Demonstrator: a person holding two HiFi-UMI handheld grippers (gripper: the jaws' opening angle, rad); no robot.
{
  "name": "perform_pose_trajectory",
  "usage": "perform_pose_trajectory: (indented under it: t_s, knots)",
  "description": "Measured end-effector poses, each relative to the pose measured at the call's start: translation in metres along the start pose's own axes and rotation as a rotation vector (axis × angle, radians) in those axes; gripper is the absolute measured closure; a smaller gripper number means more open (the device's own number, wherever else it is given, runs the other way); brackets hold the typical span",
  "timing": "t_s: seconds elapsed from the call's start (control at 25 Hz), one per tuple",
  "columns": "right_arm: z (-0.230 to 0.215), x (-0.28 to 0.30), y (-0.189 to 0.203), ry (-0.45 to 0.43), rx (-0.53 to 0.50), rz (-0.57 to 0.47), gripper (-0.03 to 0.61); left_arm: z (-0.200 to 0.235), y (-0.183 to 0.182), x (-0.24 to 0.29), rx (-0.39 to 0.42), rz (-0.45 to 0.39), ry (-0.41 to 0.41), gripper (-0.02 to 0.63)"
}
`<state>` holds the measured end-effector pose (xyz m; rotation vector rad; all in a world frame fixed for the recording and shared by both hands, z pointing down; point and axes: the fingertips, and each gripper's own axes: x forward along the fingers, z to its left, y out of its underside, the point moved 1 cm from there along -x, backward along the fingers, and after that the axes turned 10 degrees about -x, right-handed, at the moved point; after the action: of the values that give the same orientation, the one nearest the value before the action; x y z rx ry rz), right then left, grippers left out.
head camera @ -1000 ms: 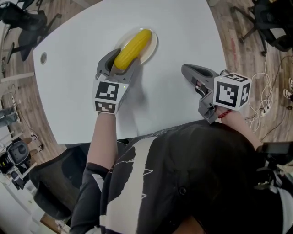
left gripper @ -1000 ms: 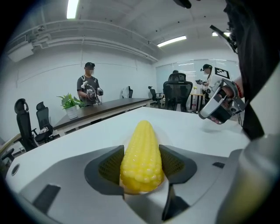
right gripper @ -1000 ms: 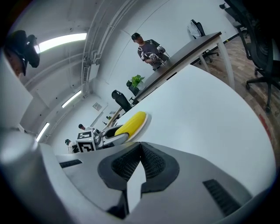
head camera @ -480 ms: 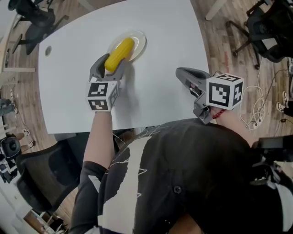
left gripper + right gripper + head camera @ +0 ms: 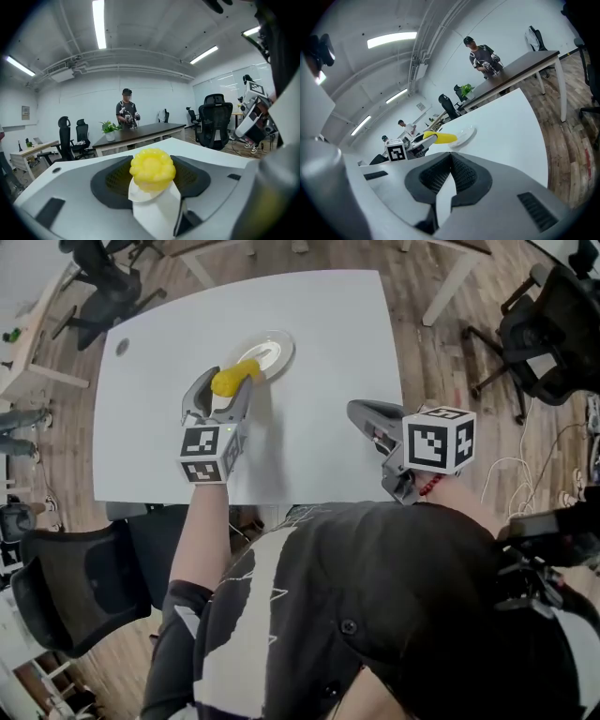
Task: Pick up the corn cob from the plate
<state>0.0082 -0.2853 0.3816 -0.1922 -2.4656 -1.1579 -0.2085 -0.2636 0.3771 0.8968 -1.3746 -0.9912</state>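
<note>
My left gripper is shut on the yellow corn cob, holding it by its near end. The cob's far tip reaches over the near-left rim of the white plate on the white table. In the left gripper view the cob's end sits squeezed between both jaws. From the right gripper view the cob hangs a little above the plate. My right gripper rests to the right, apart from the plate, shut with nothing in it.
A round cable hole sits in the table's far-left corner. Office chairs stand on the wooden floor to the right and at the far left. A dark desk with a person behind it lies beyond the table.
The left gripper, shut on the cob, has drawn it back off the plate toward me and raised it. The right gripper has stayed in place.
</note>
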Motion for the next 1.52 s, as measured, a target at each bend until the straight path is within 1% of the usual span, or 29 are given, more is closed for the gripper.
perform_pose_trajectory:
  t_s: [0.24, 0.36, 0.48, 0.68, 0.88, 1.04, 1.16, 1.32, 1.44, 1.52]
  knots:
    - [0.016, -0.012, 0.0, -0.11, -0.066, 0.026, 0.563, -0.032, -0.029, -0.045, -0.009, -0.1, -0.064, 0.364]
    - [0.029, -0.013, -0.002, -0.158, -0.108, 0.035, 0.563, -0.044, -0.04, -0.072, -0.039, -0.147, -0.099, 0.364]
    - [0.041, -0.016, 0.005, -0.209, -0.124, 0.063, 0.563, -0.062, -0.045, -0.099, -0.075, -0.182, -0.12, 0.364]
    - [0.058, -0.018, 0.011, -0.242, -0.162, 0.086, 0.563, -0.084, -0.047, -0.146, -0.134, -0.239, -0.145, 0.364]
    - [0.079, -0.021, 0.018, -0.245, -0.181, 0.074, 0.563, -0.097, -0.037, -0.186, -0.218, -0.292, -0.152, 0.364]
    - [0.09, -0.024, 0.03, -0.217, -0.178, 0.062, 0.563, -0.102, -0.02, -0.209, -0.267, -0.294, -0.135, 0.364]
    - [0.1, -0.025, 0.039, -0.186, -0.167, 0.035, 0.563, -0.102, -0.007, -0.224, -0.271, -0.269, -0.106, 0.364]
    - [0.12, -0.029, 0.055, -0.135, -0.124, -0.014, 0.563, -0.103, 0.007, -0.252, -0.269, -0.236, -0.053, 0.364]
    - [0.142, -0.035, 0.07, -0.105, -0.079, -0.065, 0.563, -0.104, 0.019, -0.282, -0.268, -0.216, -0.01, 0.364]
    - [0.159, -0.036, 0.084, -0.089, -0.059, -0.082, 0.563, -0.1, 0.027, -0.304, -0.268, -0.212, 0.014, 0.364]
